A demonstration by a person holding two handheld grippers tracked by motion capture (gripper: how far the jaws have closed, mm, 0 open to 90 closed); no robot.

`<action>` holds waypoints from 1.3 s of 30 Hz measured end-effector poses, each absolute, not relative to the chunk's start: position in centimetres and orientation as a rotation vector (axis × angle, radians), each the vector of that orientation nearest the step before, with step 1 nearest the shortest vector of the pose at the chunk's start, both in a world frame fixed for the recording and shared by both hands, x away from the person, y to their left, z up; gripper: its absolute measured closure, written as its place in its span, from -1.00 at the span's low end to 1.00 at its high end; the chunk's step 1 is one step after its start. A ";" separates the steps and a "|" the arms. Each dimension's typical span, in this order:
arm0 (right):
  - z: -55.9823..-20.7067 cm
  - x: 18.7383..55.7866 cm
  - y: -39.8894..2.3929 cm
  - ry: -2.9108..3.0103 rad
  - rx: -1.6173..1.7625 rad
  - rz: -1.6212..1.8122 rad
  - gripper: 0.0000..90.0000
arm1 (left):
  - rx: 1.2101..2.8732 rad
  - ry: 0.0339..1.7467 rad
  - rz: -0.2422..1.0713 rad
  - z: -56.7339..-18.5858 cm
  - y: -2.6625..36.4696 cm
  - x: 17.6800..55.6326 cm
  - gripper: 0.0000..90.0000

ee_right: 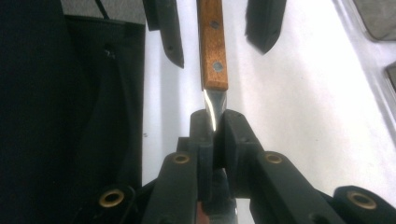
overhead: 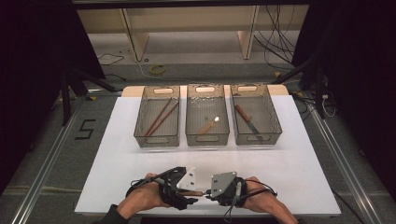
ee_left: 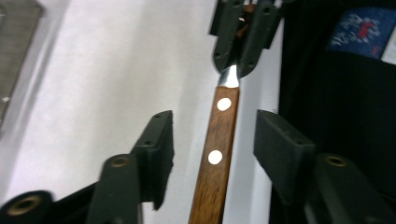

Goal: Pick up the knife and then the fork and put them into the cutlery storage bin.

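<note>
A knife with a riveted wooden handle (ee_left: 217, 154) and a steel blade (ee_right: 211, 100) is held level just above the white tabletop (overhead: 116, 177), near its front edge. My right gripper (ee_right: 215, 123) is shut on the blade just past the handle. My left gripper (ee_left: 212, 135) faces it, open, with its pads standing clear on either side of the handle. In the high view the two grippers meet tip to tip, left gripper (overhead: 194, 190) and right gripper (overhead: 208, 193), with the handle (overhead: 196, 192) between them. The right gripper (ee_left: 238, 42) hides the rest of the blade.
Three mesh baskets stand in a row at the back of the table. The left basket (overhead: 140, 126) holds two brown chopsticks, the middle basket (overhead: 190, 126) a wooden-handled spoon, the right basket (overhead: 275, 123) another knife. The table's front edge runs just behind the hands.
</note>
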State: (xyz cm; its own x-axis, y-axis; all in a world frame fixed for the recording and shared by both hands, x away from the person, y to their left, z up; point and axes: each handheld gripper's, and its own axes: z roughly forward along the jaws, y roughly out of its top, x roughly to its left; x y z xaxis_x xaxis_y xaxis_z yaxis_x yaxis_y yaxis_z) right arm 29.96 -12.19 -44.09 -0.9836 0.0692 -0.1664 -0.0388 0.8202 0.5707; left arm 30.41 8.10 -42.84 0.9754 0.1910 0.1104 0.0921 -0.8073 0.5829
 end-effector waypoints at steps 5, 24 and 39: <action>-43.8 30.4 -12.8 2.820 0.119 0.899 0.87 | 2.402 0.286 0.252 -42.0 9.3 31.1 -0.11; -40.1 35.5 -18.7 2.600 0.513 0.992 0.99 | 2.124 0.584 0.374 -41.5 13.4 31.8 -0.24; -37.7 40.2 -22.3 2.424 0.800 0.930 0.99 | 2.068 0.687 0.324 -43.3 15.4 32.3 -0.39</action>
State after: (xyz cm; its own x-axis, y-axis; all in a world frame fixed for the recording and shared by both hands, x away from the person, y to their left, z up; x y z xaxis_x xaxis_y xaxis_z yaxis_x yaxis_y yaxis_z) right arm 40.23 -22.33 -37.74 -0.7453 0.6432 -0.1753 0.3609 0.6104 0.7051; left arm 32.27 15.38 -43.29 0.8110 0.5841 -0.0317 0.3467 -0.4363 0.8303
